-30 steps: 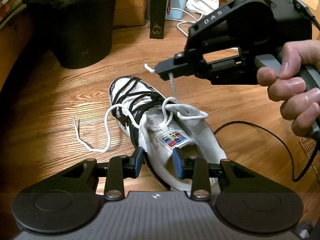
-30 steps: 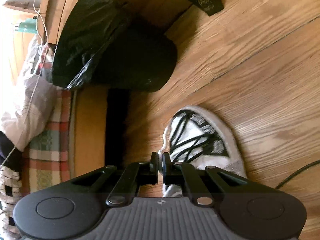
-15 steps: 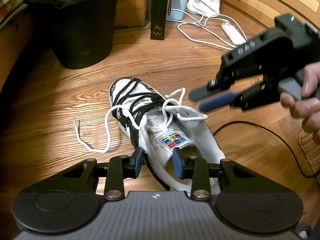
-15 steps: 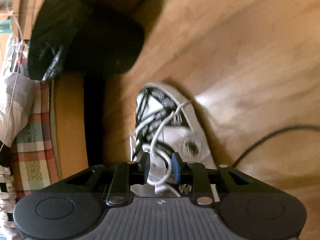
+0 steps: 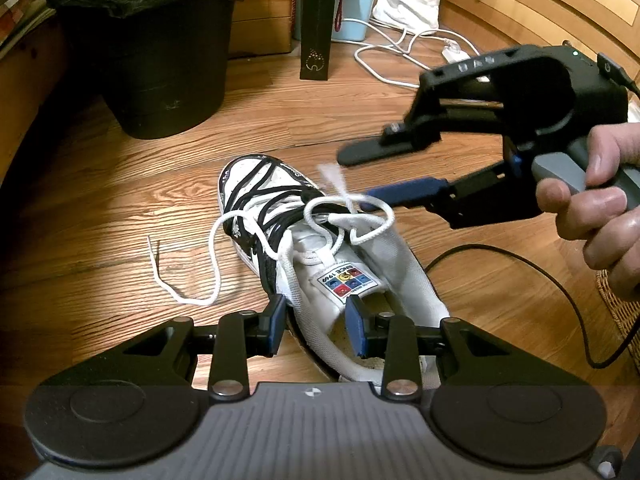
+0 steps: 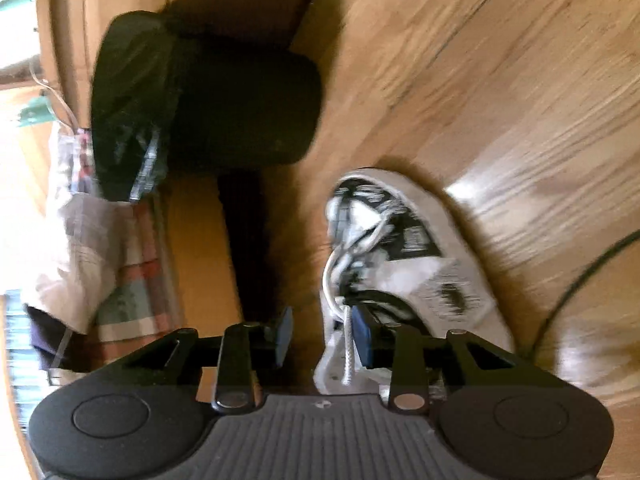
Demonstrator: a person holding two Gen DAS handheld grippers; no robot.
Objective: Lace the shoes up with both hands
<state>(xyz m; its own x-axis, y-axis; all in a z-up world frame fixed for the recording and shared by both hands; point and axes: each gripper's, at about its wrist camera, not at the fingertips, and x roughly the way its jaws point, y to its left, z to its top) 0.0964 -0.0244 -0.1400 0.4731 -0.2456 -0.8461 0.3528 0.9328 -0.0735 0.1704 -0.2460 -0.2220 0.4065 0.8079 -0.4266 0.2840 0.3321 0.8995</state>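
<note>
Item: white low-top sneaker with black overlay cords (image 5: 320, 248), on the wood plank floor (image 5: 120, 200), toe toward 12 o'clock.
White woven shoelace (image 5: 348, 216): lower eyelets threaded; loose loops at the tongue; free end trailing toward 9 o'clock. Upper lacing judged outstanding.
Left gripper (image 5: 316, 330): spread, astride the collar at 6 o'clock, holding nothing.
Right gripper (image 6: 324, 334): spread; lace tip between its fingers, unpinched.

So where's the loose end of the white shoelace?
In the left wrist view, the lace end lies on the wood floor, left of the sneaker.
</note>
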